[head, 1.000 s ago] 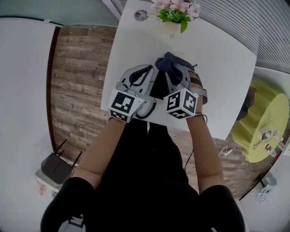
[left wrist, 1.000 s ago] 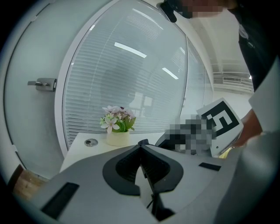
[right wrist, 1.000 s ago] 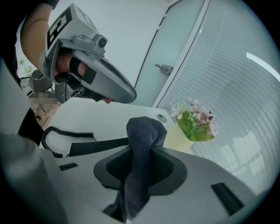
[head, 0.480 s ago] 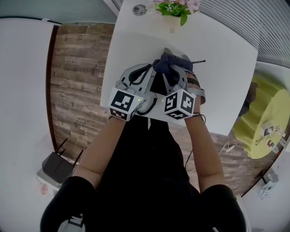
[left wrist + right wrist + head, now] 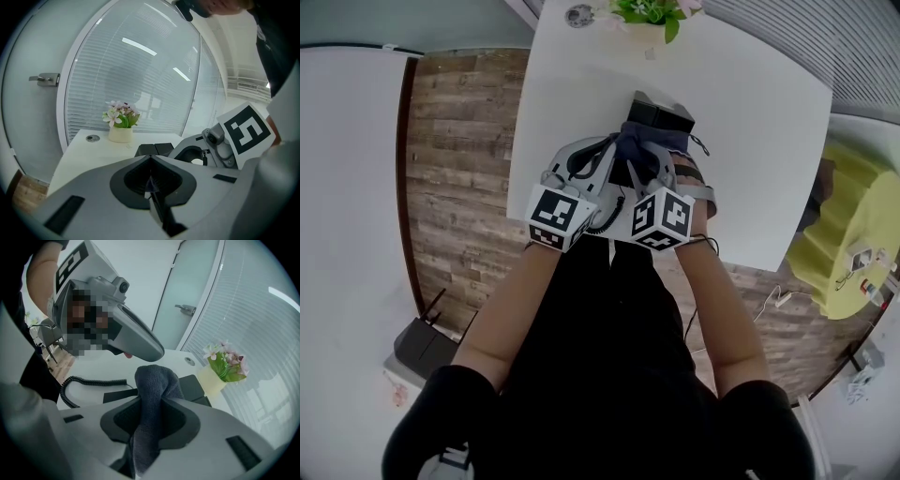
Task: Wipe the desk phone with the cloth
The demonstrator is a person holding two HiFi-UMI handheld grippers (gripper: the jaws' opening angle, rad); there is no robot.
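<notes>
A black desk phone (image 5: pixel 662 113) stands on the white table (image 5: pixel 750 141); its far end shows beyond the cloth. My right gripper (image 5: pixel 651 152) is shut on a dark blue cloth (image 5: pixel 639 139), and the cloth bunches up between its jaws (image 5: pixel 154 380) over the phone (image 5: pixel 191 384). My left gripper (image 5: pixel 612 146) is beside it on the left, jaws shut, tips just above the phone's near part. The phone's coiled cord (image 5: pixel 83 382) lies on the table near the person's body. In the left gripper view the phone (image 5: pixel 154 149) sits just past the shut jaws.
A pot of pink flowers (image 5: pixel 649 11) and a round cable grommet (image 5: pixel 577 14) are at the table's far edge. Wooden floor (image 5: pixel 455 169) lies to the left. A yellow object (image 5: pixel 848 244) stands right of the table, and glass walls with blinds (image 5: pixel 140 84) stand behind.
The right gripper has drawn the cloth back toward the person across the phone, uncovering the phone's far end. The left gripper has hardly moved.
</notes>
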